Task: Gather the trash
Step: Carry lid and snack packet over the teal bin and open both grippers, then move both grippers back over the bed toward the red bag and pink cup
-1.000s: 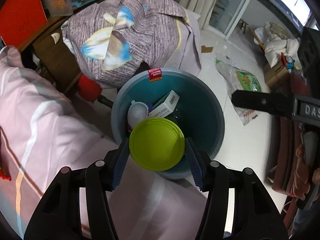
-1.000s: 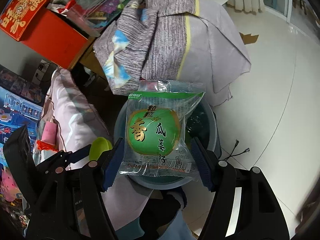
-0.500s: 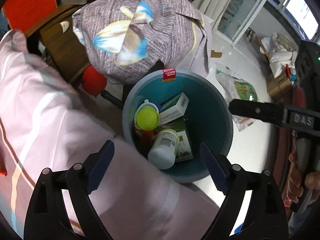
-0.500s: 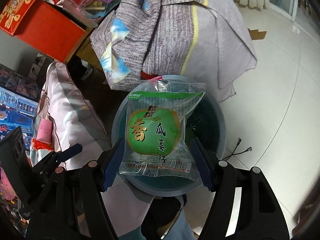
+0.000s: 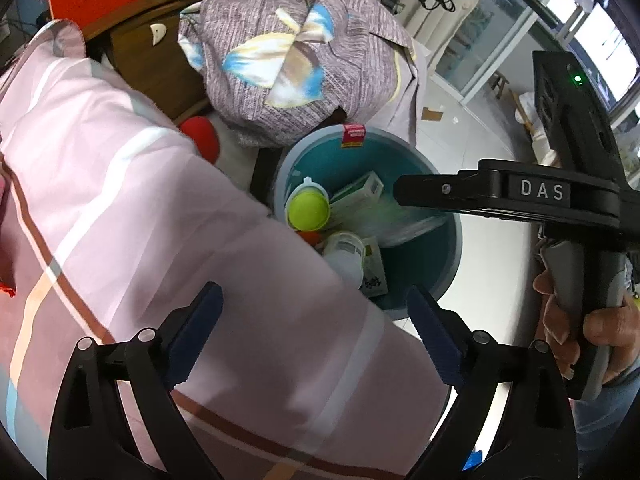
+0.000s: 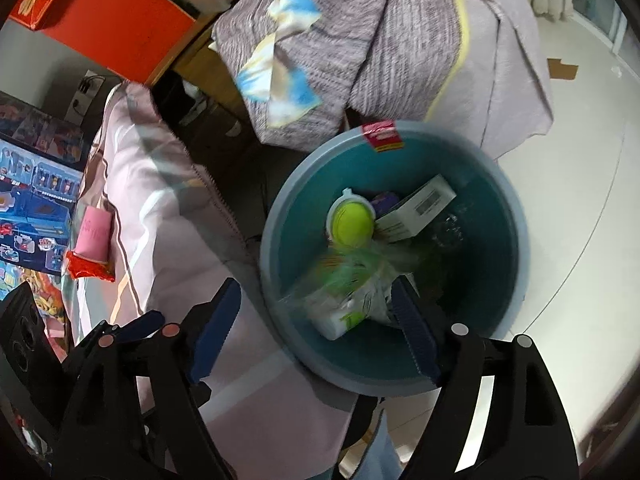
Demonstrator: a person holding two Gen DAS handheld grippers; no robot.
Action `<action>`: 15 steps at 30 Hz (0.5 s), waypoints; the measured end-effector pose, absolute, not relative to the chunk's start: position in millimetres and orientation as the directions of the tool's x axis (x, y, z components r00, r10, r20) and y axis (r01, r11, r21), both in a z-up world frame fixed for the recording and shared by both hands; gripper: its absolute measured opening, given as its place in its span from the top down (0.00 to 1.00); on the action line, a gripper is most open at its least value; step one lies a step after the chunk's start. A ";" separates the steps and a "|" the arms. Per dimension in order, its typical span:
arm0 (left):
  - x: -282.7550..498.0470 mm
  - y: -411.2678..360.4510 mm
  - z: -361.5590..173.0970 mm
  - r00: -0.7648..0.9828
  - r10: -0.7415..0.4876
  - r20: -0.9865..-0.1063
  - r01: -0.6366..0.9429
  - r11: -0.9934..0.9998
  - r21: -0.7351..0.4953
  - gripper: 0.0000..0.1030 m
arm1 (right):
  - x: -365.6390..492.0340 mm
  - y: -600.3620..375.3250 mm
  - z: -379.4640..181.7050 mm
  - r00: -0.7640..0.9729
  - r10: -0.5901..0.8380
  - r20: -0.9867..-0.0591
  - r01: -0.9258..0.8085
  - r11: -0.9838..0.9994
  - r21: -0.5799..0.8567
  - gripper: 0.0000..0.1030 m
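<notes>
Bedding [image 5: 132, 208], pink and striped, fills the near side, and just beyond it stands the blue bin [image 6: 516, 264]. Right claw [image 6: 316, 326] hangs over the bin's near edge, jaws just spread, the green snack packet [image 6: 352, 280] blurred between them, loose and dropping in. Left claw [image 5: 316, 336], nearer the bed, has just opened too and gapes empty; its yellow-green lid [image 5: 309, 211] lies inside the bin

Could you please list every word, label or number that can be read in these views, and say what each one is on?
"DAS": white letters on the black body of the right gripper.
Red label on the bin rim: too blurred to read.
White box with barcode: print too small.
Orange box, gold characters: cut off, unreadable.
</notes>
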State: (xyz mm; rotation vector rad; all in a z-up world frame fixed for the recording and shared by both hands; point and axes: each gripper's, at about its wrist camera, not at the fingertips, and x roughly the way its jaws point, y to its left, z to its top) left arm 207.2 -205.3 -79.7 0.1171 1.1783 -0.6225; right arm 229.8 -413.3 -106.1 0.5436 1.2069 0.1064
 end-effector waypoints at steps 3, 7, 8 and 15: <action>207.4 -195.4 -79.6 0.238 -0.398 -0.886 0.496 0.834 -0.241 0.09 | 228.9 -411.9 -106.6 0.360 0.353 -0.864 0.217 0.869 0.445 0.27; 206.1 -184.8 -78.6 0.244 -0.400 -0.884 0.481 0.841 -0.248 0.09 | 225.0 -415.4 -105.9 0.357 0.340 -0.870 0.243 0.866 0.438 0.26; 205.3 -182.5 -78.2 0.244 -0.400 -0.883 0.479 0.842 -0.249 0.09 | 223.9 -416.1 -105.7 0.357 0.339 -0.870 0.250 0.863 0.439 0.26; 197.8 -164.1 -71.4 0.264 -0.405 -0.875 0.465 0.848 -0.252 0.09 | 215.4 -416.9 -97.7 0.366 0.315 -0.876 0.278 0.861 0.426 0.23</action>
